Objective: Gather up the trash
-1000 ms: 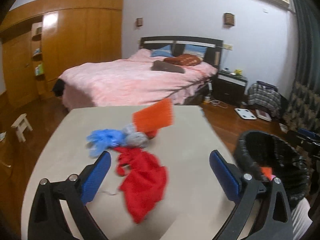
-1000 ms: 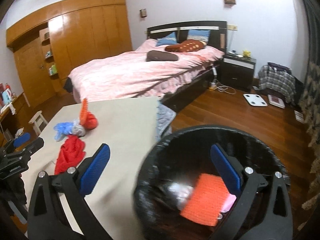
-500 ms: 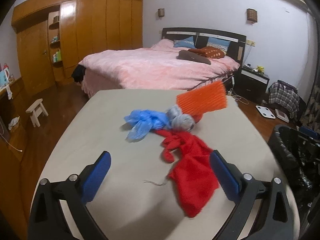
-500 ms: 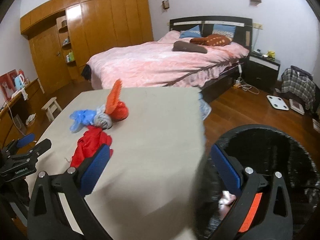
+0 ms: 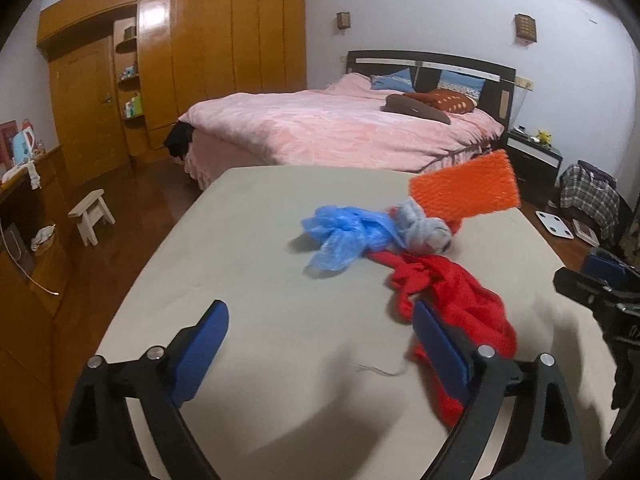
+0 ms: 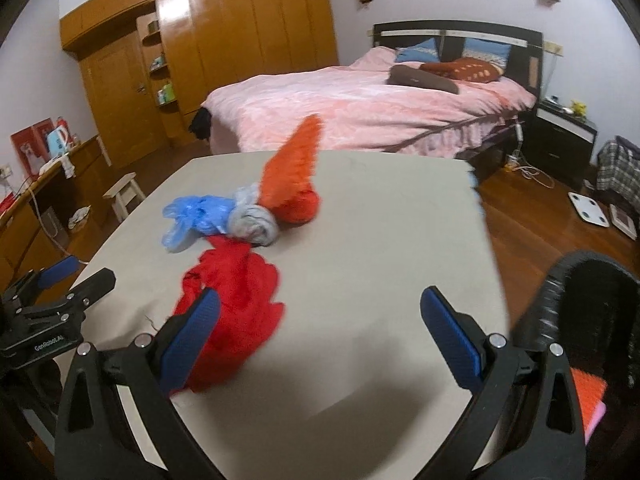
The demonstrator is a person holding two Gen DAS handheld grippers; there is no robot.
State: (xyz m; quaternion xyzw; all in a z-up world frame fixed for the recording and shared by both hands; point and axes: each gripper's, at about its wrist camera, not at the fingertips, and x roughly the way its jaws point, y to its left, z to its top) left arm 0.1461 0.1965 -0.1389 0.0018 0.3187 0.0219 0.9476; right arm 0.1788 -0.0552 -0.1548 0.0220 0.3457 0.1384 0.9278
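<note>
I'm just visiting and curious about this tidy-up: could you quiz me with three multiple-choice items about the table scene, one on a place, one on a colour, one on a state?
1. Where does the black bin stand?
A. on the bed
B. on the floor beside the table
C. on the table

2. What colour is the crumpled bag next to the grey wad?
A. blue
B. green
C. yellow

3. What is the right hand-held gripper holding?
A. the red cloth
B. the orange foam net
C. nothing

Answers: 1 B, its rim shows past the table's edge. 2 A, it is plainly blue. 3 C, nothing is between its fingers.
</note>
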